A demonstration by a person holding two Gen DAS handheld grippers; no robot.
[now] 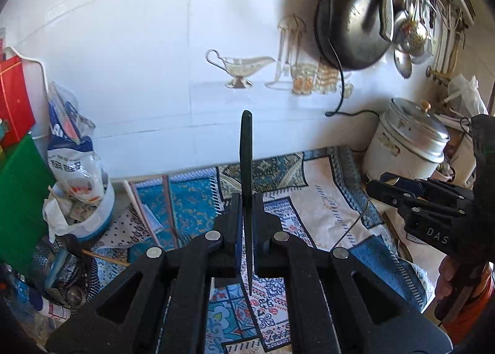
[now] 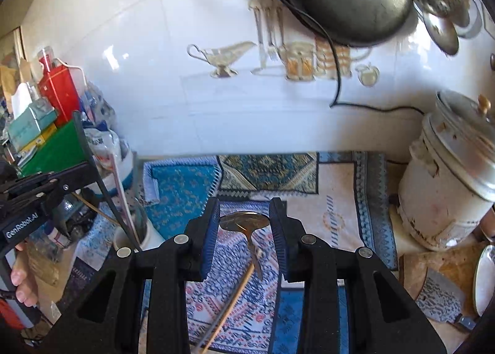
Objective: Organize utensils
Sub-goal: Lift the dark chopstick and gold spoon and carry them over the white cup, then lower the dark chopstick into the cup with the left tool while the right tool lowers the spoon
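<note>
Two grippers over a desk spread with a patterned cloth (image 2: 337, 187). Largest item near the work: white cylindrical holder (image 2: 145, 238), left of and just below the right gripper's fingers, already carrying a pale chopstick (image 2: 122, 193).

Left gripper (image 1: 247, 199): fingers clenched on a dark, flat-bladed utensil (image 1: 246, 168), held upright, tip rising ahead of the fingers, lower end hanging beneath them.

Right gripper (image 2: 244, 224): fingers spread apart, nothing in them. A metal spoon (image 2: 246, 224) lies on the cloth between and below the fingertips, bowl forward, handle running back toward the camera. A thin wooden chopstick (image 2: 229, 307) crosses under the spoon handle (whether they touch, cannot tell).

Step in hand, by my reading: picking the spoon. Best taken at the neck or upper handle, fingers lowered square to the cloth, closing across the narrow part so the bowl does not pivot. Keep clear of the wooden stick to avoid dragging it along.
</note>
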